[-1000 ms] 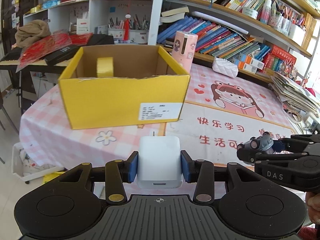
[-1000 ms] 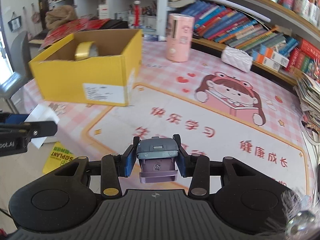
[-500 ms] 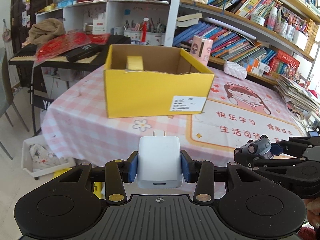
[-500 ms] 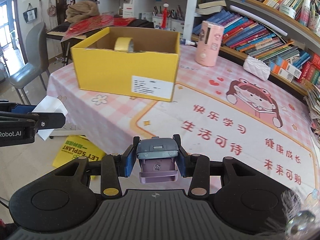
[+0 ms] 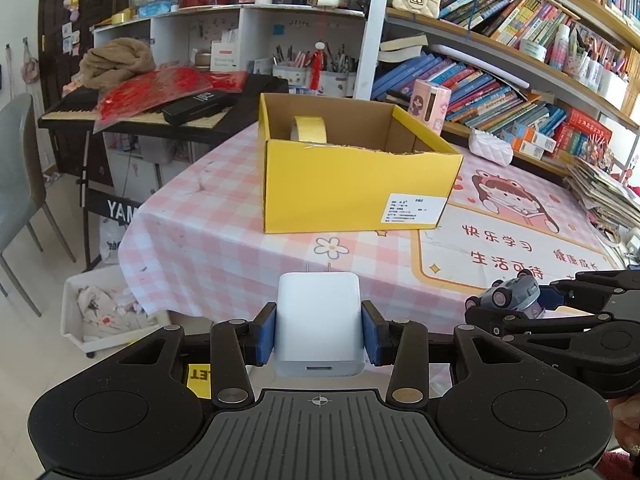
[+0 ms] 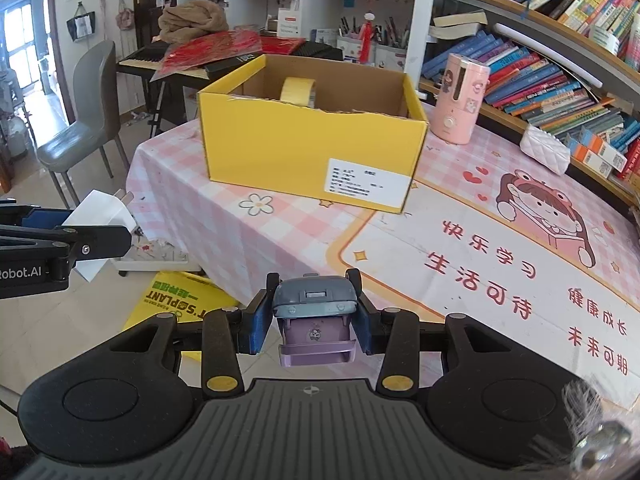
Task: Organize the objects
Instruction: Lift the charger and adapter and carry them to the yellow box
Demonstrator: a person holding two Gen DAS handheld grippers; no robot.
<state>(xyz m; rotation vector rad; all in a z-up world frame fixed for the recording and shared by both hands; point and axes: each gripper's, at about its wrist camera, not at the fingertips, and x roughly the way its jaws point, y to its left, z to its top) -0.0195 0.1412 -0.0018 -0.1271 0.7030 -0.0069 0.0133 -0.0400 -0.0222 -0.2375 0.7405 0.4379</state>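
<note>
My left gripper [image 5: 319, 332] is shut on a white plug charger [image 5: 319, 320], held in the air off the table's near-left edge; the charger also shows in the right wrist view [image 6: 102, 220]. My right gripper [image 6: 310, 322] is shut on a small grey and purple toy car [image 6: 314, 316], held over the table's near edge; the toy car shows in the left wrist view too [image 5: 510, 298]. An open yellow cardboard box [image 5: 356, 188] stands on the table ahead of both grippers, with a roll of yellow tape [image 5: 310, 130] inside it.
The table has a pink checked cloth [image 5: 224, 240] and a cartoon mat [image 6: 500, 256]. A pink canister [image 6: 460, 98] and a white quilted pouch [image 6: 546, 154] sit behind the box. Bookshelves lie behind. A grey chair [image 6: 84, 120], keyboard and floor bin [image 5: 104, 312] stand left.
Both grippers have pulled back and away from the table, each still holding its object. The yellow box now looks smaller and farther off.
</note>
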